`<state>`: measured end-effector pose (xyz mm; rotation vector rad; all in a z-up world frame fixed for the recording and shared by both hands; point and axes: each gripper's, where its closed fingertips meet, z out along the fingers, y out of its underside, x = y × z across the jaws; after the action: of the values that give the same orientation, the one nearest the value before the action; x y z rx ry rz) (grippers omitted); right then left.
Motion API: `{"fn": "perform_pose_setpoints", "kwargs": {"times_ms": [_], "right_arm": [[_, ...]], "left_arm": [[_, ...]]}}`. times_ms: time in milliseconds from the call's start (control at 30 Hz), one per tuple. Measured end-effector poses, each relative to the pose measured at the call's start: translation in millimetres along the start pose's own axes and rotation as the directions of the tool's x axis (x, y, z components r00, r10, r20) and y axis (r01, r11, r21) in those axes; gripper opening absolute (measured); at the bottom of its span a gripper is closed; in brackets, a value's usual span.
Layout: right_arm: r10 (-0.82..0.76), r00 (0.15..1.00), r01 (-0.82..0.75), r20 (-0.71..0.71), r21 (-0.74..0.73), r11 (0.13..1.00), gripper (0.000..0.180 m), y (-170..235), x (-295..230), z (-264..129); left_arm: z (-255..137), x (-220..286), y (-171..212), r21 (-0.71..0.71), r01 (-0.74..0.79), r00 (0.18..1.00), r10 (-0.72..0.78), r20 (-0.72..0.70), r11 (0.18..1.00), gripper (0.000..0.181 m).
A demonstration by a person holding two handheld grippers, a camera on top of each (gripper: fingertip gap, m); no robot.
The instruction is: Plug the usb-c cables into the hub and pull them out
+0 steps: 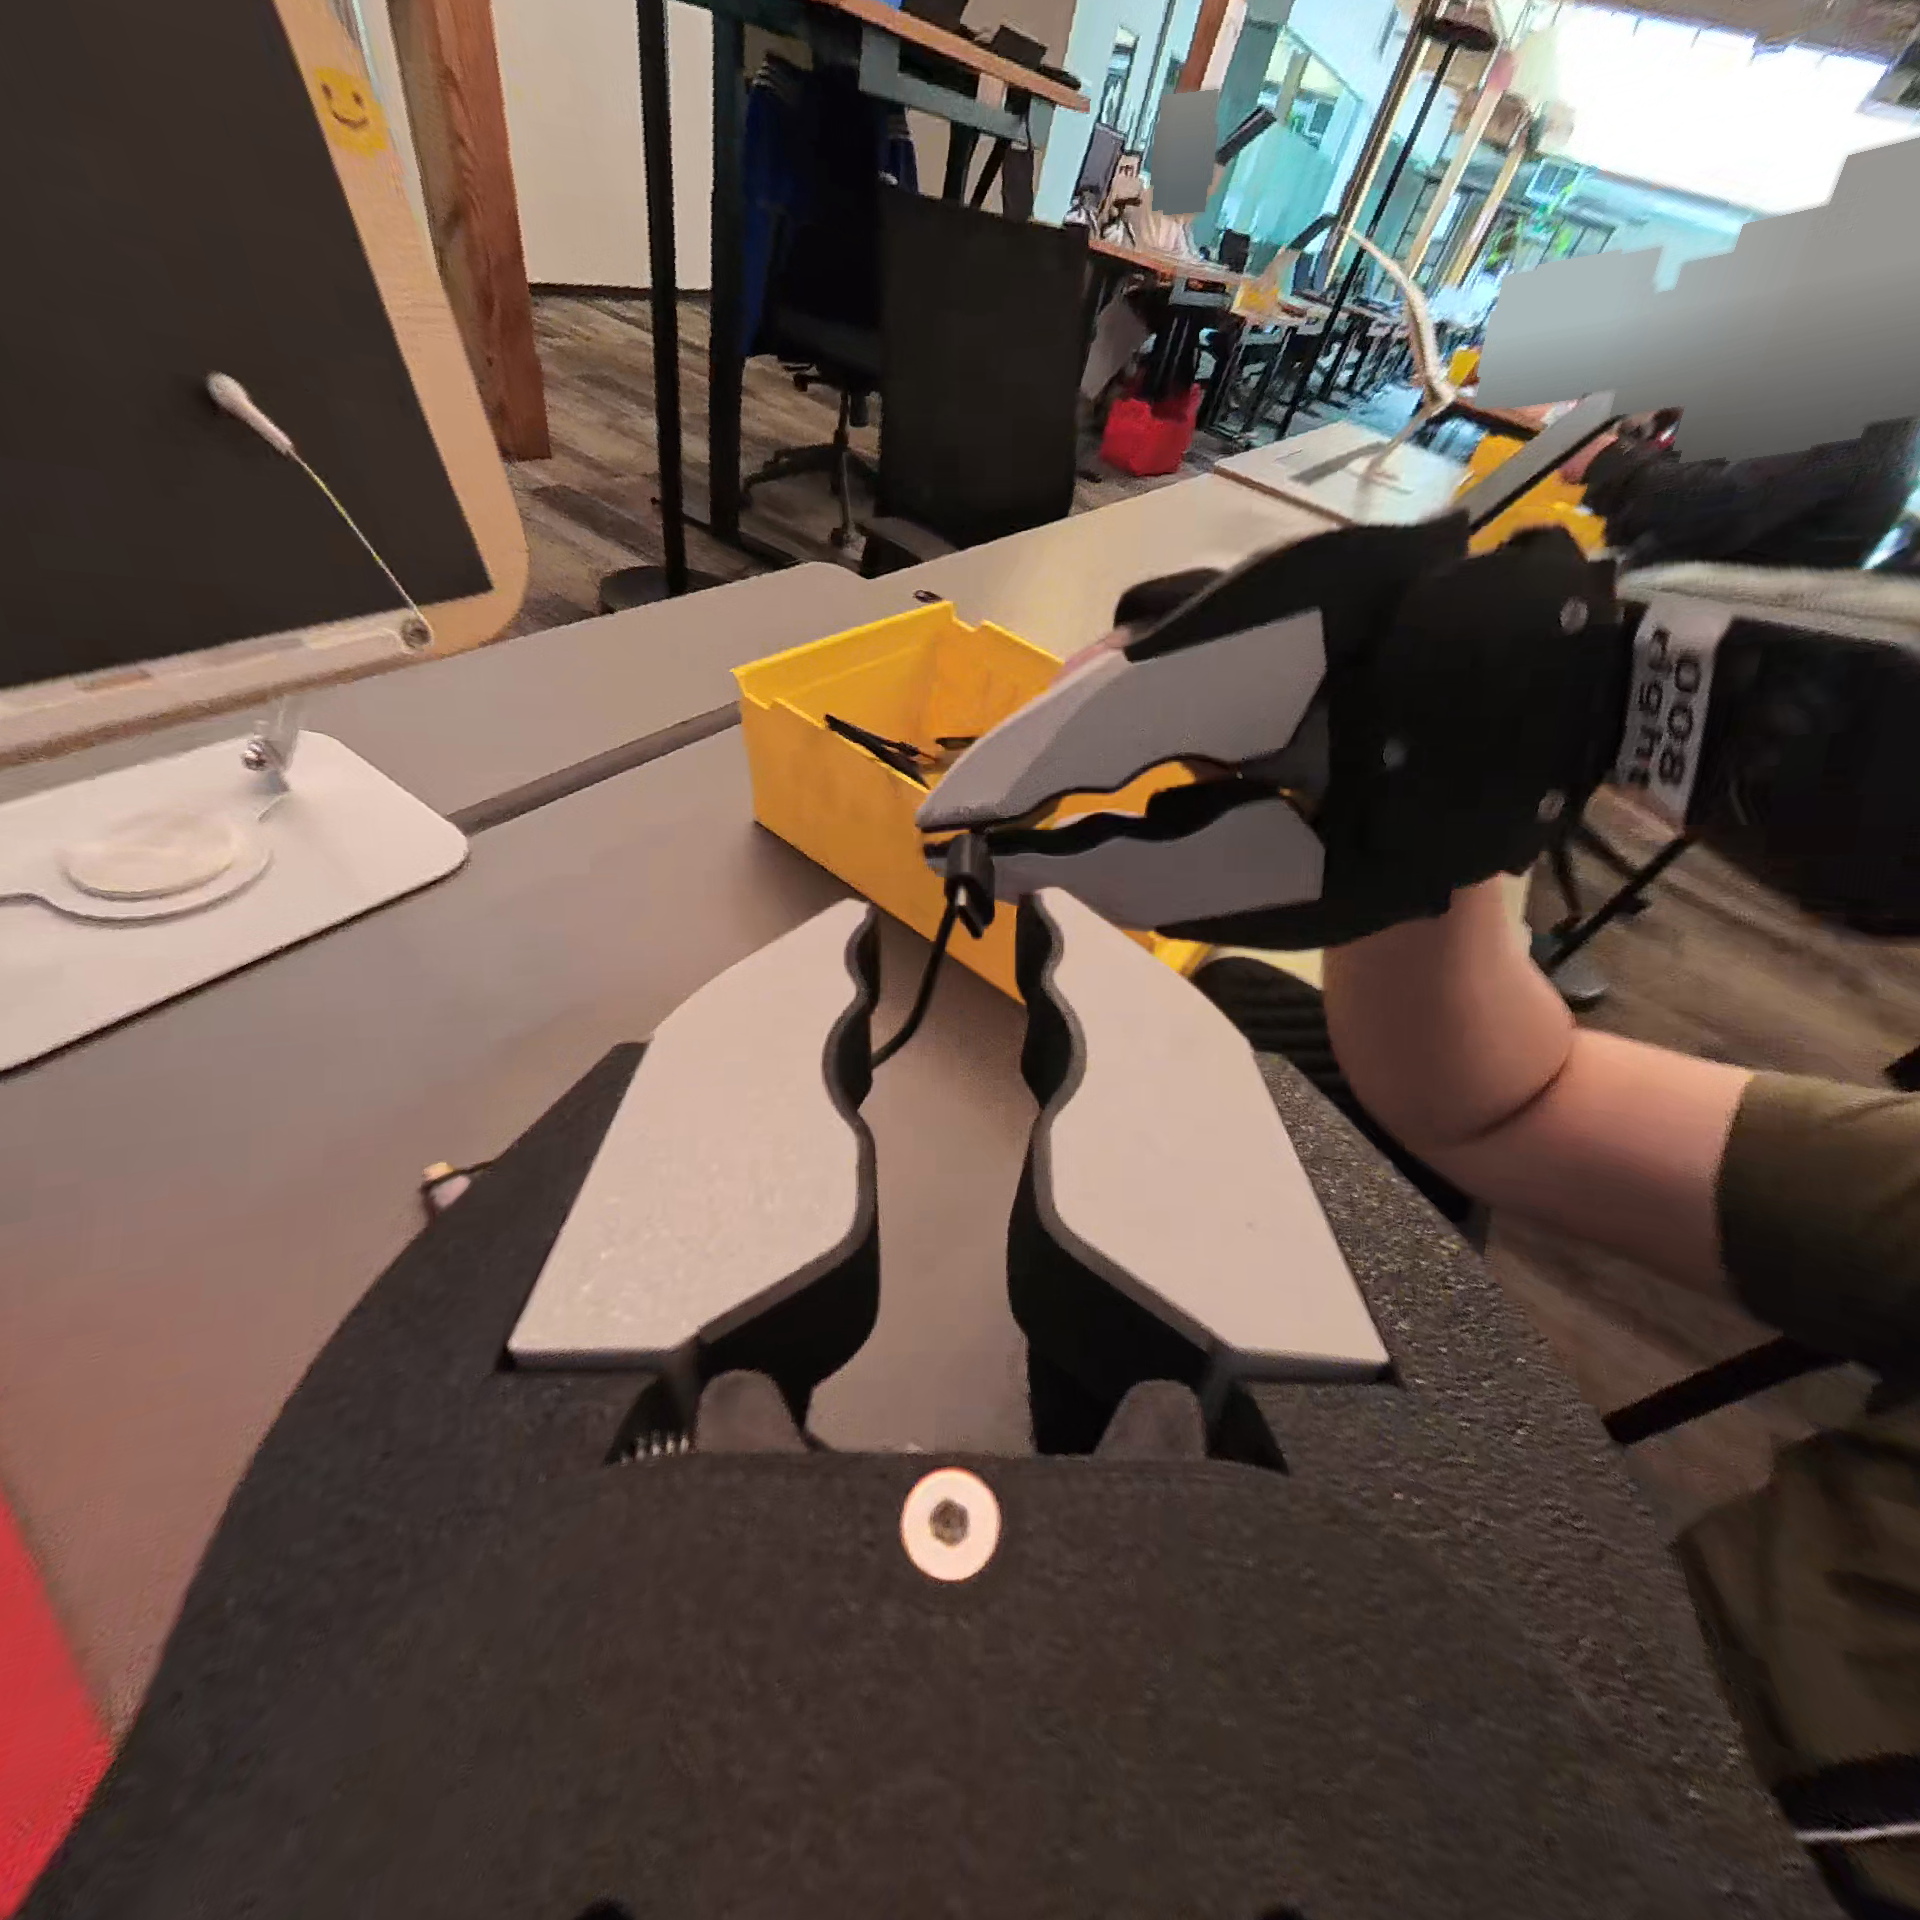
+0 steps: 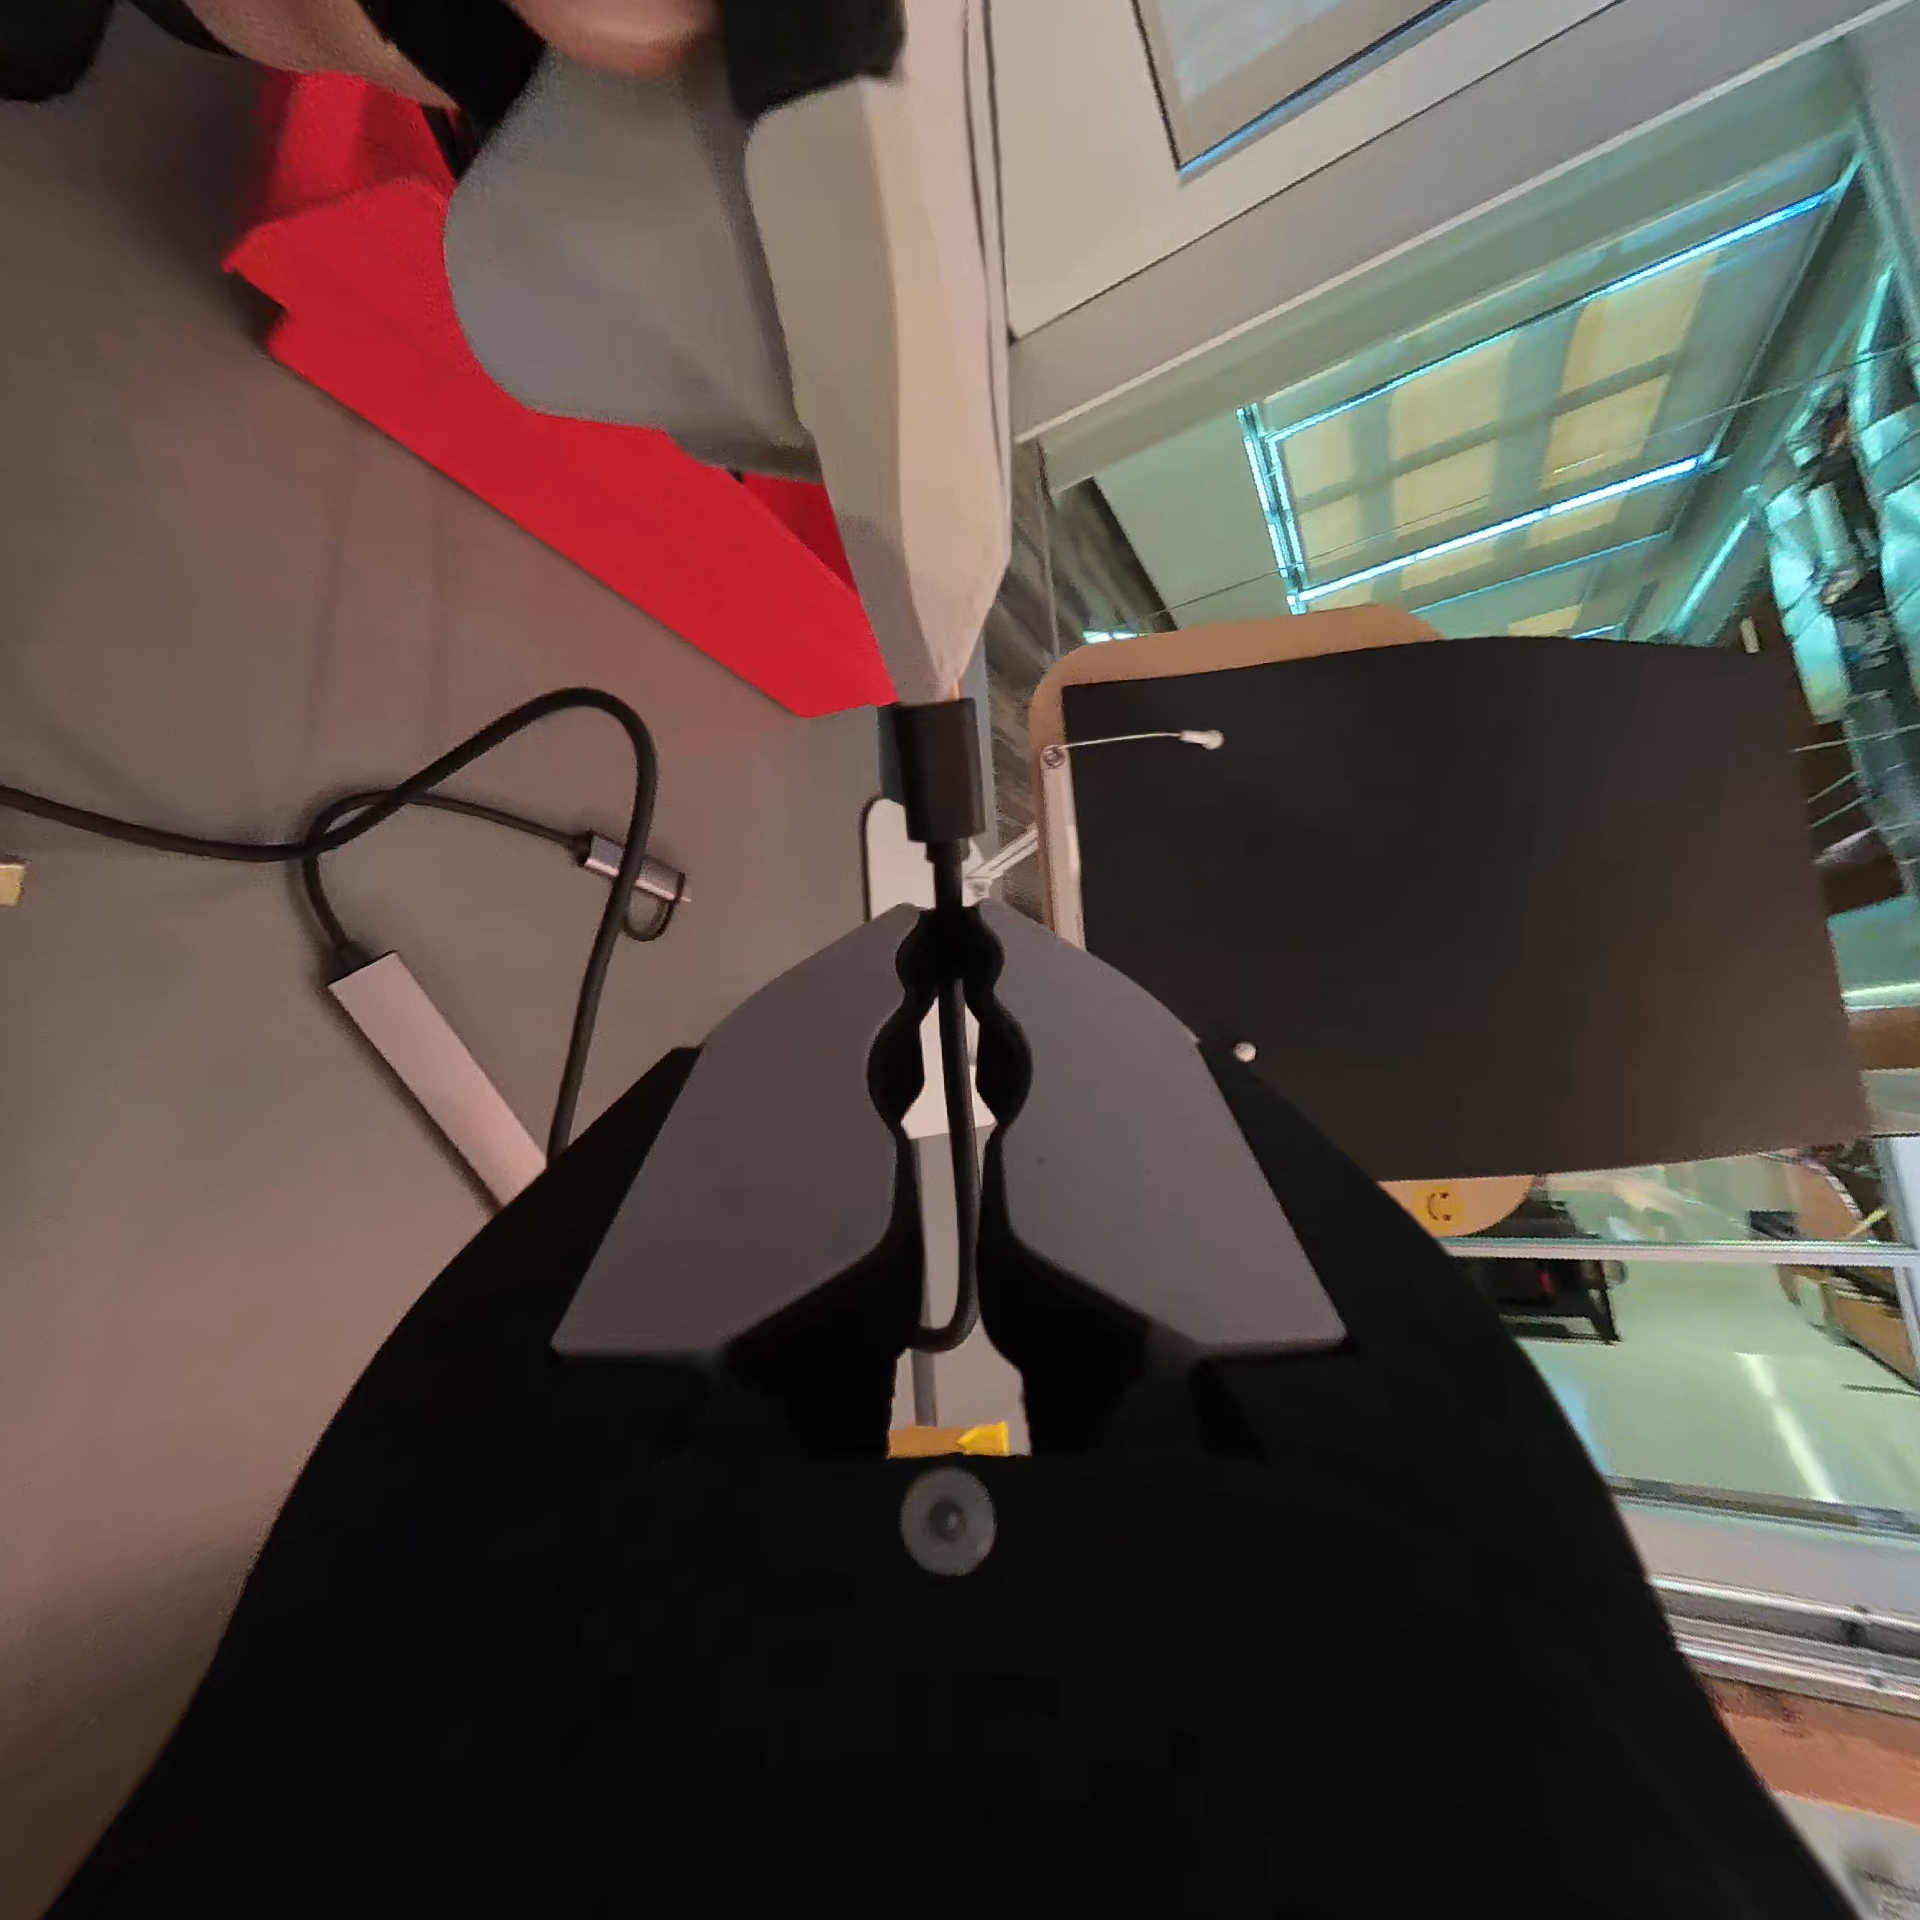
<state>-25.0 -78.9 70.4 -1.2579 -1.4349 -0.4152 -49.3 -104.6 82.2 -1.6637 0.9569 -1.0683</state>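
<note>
- The right gripper [image 2: 948, 914], grey-plated with wavy black pads, is closed on a thin black USB-C cable [image 2: 961, 1143] just behind its black moulded plug [image 2: 940, 774]; the plug juts past the fingertips, and in the left wrist view it [image 1: 968, 873] hangs at the tips in front of a yellow plastic bin [image 1: 831, 774]
- The left gripper [image 1: 945, 914] stands open and empty, fingers apart on either side of the dangling cord
- The slim silver bar-shaped hub [image 2: 431, 1070] lies on the grey tabletop [image 2: 156, 1143], well apart from the held plug; its own dark lead loops beside it
- Judgement: the cable is light and limp, so it will sag and twist; the plug shell is the only stiff part and the better place to hold
- The hub looks light and smooth; it will likely slide unless the open gripper pins its body; the metal tip bends if pushed in askew
</note>
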Motion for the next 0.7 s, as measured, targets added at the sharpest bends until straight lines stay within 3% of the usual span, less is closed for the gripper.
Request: {"fn": "perform_pose_setpoints", "kwargs": {"times_ms": [167, 233, 367, 500, 567, 633, 700], "right_arm": [[-0.034, 0.999, 0.034, -0.008, 0.015, 0.999, 0.006, -5, -2, 1], [-0.038, 0.999, 0.038, -0.02, 0.004, 0.999, 0.006, -3, -1, 2], [0.023, 0.999, -0.021, -0.041, 0.037, 0.999, 0.006, -8, 2, 6], [0.099, 0.979, -0.067, -0.176, 0.181, 0.981, 0.025, -28, 25, -7], [0.156, 0.987, -0.133, -0.035, 0.361, 0.923, 0.018, -55, 10, -20], [0.138, 0.944, -0.286, 0.301, 0.53, 0.798, 0.007, -91, -34, -32], [0.202, 0.834, -0.484, 0.514, 0.505, 0.715, 0.016, -107, -61, -18]], "left_arm": [[8, -4, 2, -0.009, 0.084, 0.996, -0.084, -0.036, 0.996, 0.025], [9, 1, 2, -0.016, 0.102, 0.99, -0.103, -0.095, 0.995, 0.01], [6, -2, 3, -0.022, 0.084, 0.991, -0.086, -0.104, 0.996, 0.007], [-7, -9, -13, 0.023, 0.095, 0.99, -0.091, -0.11, 0.995, 0.007], [-13, -15, -19, 0.027, 0.101, 0.99, -0.097, -0.106, 0.995, 0.007], [-18, -17, -24, 0.026, 0.115, 0.986, -0.111, -0.122, 0.993, 0.007], [-22, -14, -28, 0.02, 0.149, 0.977, -0.144, -0.158, 0.989, 0.007]]}}
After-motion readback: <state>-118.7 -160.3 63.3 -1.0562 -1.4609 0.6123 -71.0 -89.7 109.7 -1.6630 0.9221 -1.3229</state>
